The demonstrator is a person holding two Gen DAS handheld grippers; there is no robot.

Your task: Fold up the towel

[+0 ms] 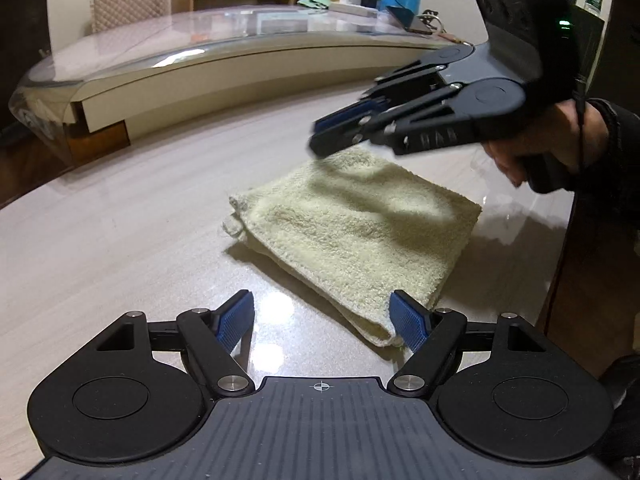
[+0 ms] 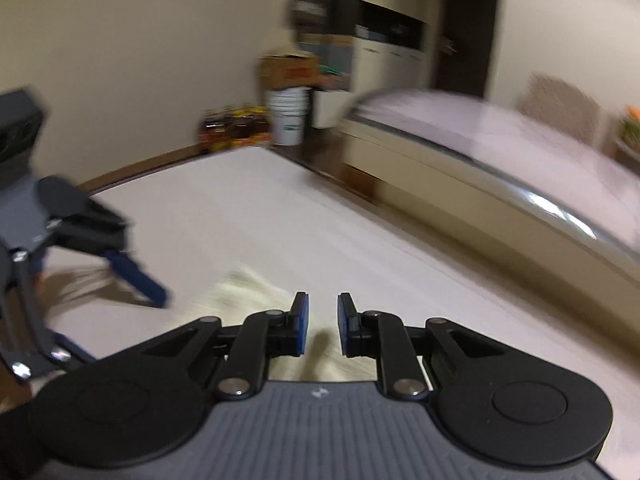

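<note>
A cream towel [image 1: 356, 228] lies folded into a thick rectangle on the pale table [image 1: 120, 216]. My left gripper [image 1: 322, 312] is open and empty, its blue pads either side of the towel's near corner, just above the table. My right gripper [image 1: 320, 136] hovers over the towel's far edge, held by a hand; its jaws stand narrowly apart and hold nothing. In the blurred right wrist view, the right gripper [image 2: 323, 320] is above the towel [image 2: 256, 292], with a small gap between its pads. The left gripper [image 2: 132, 276] shows at the left there.
A second table with a glass top [image 1: 224, 40] stands beyond, with a chair [image 1: 128, 4], an oven and clutter behind it. A white bucket [image 2: 290, 116] and bottles sit on the floor by the wall. The table's dark edge runs at right [image 1: 568, 280].
</note>
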